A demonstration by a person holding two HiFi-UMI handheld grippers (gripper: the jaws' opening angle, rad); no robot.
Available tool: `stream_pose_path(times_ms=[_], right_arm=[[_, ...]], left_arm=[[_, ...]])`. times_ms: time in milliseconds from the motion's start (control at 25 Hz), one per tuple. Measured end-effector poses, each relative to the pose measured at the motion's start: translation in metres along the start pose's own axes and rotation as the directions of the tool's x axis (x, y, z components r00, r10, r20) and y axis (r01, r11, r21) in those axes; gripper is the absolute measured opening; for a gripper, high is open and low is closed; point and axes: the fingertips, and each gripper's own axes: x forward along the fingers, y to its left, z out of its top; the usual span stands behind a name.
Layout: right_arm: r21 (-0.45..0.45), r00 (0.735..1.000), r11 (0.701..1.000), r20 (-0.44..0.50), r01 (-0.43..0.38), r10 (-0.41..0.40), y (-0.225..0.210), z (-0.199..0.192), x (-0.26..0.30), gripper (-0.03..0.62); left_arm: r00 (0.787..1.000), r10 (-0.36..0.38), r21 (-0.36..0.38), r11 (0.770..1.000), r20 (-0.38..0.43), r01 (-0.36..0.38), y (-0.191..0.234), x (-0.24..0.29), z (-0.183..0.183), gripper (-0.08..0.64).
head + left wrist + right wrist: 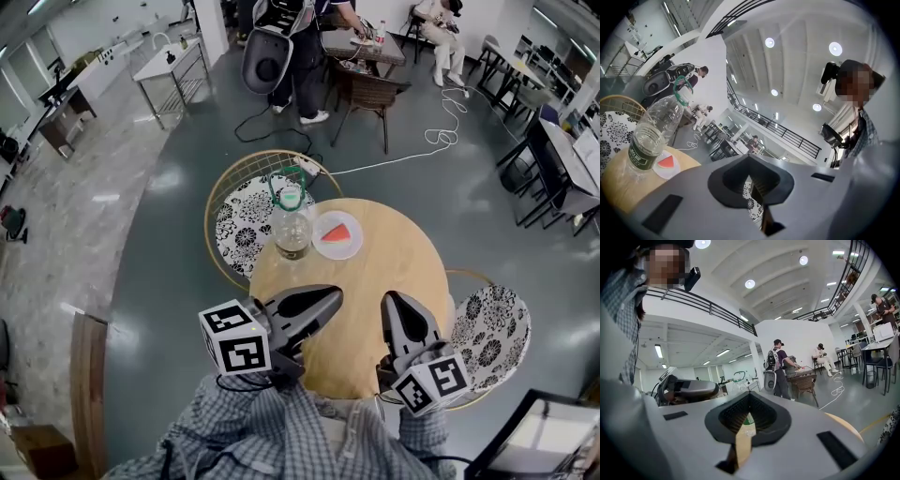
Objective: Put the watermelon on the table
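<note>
A red watermelon slice (336,232) lies on a small white plate (352,246) at the far side of the round wooden table (366,309). In the left gripper view the slice (668,162) shows low at the left, on the plate beside the bottle. My left gripper (330,298) hovers over the table's near left part, shut and empty, well short of the plate. My right gripper (392,302) hangs over the near right part, also shut and holding nothing. In their own views both the left gripper (749,157) and the right gripper (749,395) show jaws pressed together.
A clear plastic water bottle (292,223) with a green ring cap stands just left of the plate. Wicker chairs with floral cushions stand at the table's far left (246,216) and right (492,336). People and tables fill the back; a white cable (441,131) lies on the floor.
</note>
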Motion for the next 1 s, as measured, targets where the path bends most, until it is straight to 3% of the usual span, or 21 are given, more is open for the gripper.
stream_pose_path(times_ms=[600,1000], right_arm=[[-0.005,1.0,1.0,-0.003,0.029,-0.029,-0.001,0.001,-0.007,0.008],[-0.008,1.0,1.0,-0.016,0.024,-0.024,0.001,-0.002,0.001,0.008]], left_arm=[[1.0,-0.027,-0.052,0.998,-0.013,0.026,-0.007,0.002,-0.008,0.006],[1.0,-0.022,-0.049,0.999,-0.007,0.022,-0.003,-0.003,-0.005,0.006]])
